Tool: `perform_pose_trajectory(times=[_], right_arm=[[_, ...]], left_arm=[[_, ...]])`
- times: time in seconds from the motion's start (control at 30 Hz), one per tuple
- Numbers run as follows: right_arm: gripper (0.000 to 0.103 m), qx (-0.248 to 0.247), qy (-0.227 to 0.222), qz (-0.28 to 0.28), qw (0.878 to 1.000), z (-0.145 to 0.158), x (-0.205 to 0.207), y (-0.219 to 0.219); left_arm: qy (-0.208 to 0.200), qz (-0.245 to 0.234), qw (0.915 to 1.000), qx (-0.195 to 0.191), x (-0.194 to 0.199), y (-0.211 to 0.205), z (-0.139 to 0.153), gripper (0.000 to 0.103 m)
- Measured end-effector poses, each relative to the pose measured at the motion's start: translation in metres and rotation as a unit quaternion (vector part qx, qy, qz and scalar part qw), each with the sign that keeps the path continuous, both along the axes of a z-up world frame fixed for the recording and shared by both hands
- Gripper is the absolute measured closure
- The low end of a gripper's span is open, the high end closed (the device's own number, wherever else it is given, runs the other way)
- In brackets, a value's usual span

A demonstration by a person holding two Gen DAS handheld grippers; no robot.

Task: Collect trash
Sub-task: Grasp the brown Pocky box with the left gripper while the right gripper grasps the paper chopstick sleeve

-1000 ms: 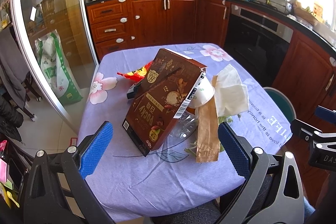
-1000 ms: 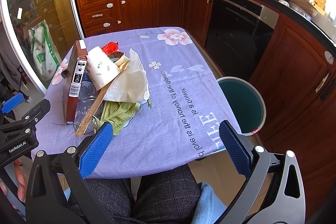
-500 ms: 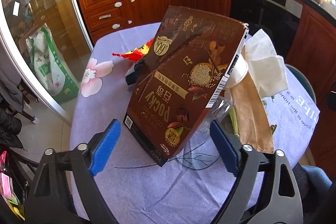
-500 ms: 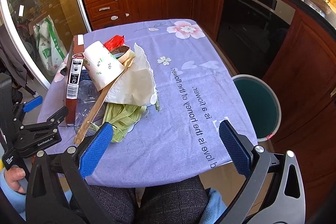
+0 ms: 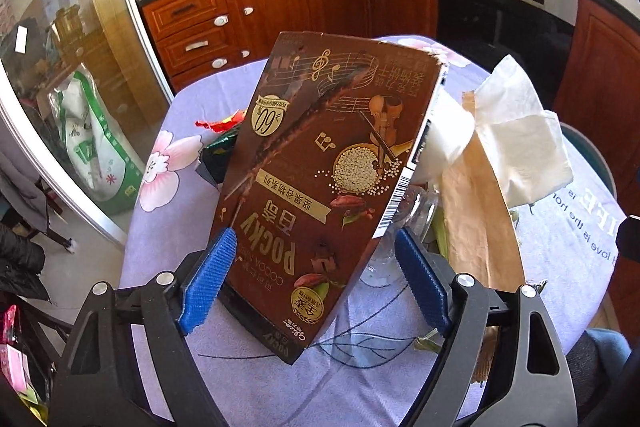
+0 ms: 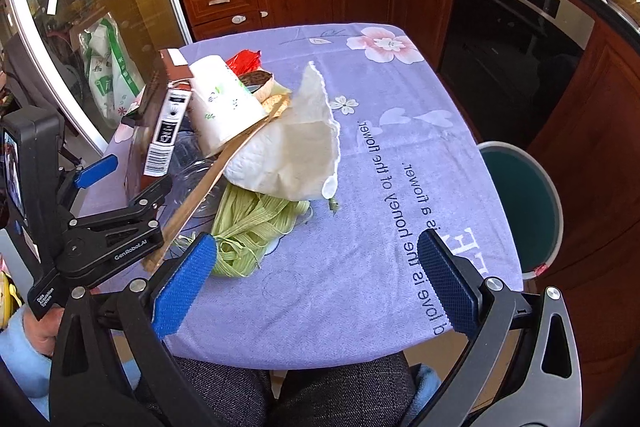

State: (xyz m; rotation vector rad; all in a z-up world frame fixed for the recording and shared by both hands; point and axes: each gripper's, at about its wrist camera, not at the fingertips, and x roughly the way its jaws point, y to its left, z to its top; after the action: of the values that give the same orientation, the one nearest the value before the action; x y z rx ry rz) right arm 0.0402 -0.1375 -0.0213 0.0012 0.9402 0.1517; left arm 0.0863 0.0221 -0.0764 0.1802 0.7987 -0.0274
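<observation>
Left hand-held gripper (image 5: 312, 271) straddles Pocky box (image 5: 320, 179) edges.

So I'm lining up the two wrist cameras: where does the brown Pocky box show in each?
Left wrist: the brown cardboard Pocky box fills the centre, leaning, front face showing.
Right wrist: left of centre, seen edge-on, barcode side showing.
Shared landmark: the white paper napkin to the box's right.

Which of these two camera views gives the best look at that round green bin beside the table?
The right wrist view. The green bin stands on the floor past the table's right edge, with its rim and inside in plain sight. In the left wrist view only a sliver of the bin shows behind the white napkin.
</observation>
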Motion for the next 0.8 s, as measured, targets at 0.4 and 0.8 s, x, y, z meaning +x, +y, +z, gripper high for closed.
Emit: perform_pose_trajectory(times=[0.4, 0.8], right_arm=[[0.04, 0.03, 0.02, 0.028, 0.999, 0.004, 0.017, 0.008], [0.04, 0.025, 0.038, 0.048, 0.998, -0.009, 0.023, 0.03]], left_arm=[[0.007, -0.025, 0.9991, -0.035, -0.011, 0.02, 0.02, 0.103], [0.013, -0.019, 0.9994, 0.026, -0.032, 0.036, 0.0, 0.023]])
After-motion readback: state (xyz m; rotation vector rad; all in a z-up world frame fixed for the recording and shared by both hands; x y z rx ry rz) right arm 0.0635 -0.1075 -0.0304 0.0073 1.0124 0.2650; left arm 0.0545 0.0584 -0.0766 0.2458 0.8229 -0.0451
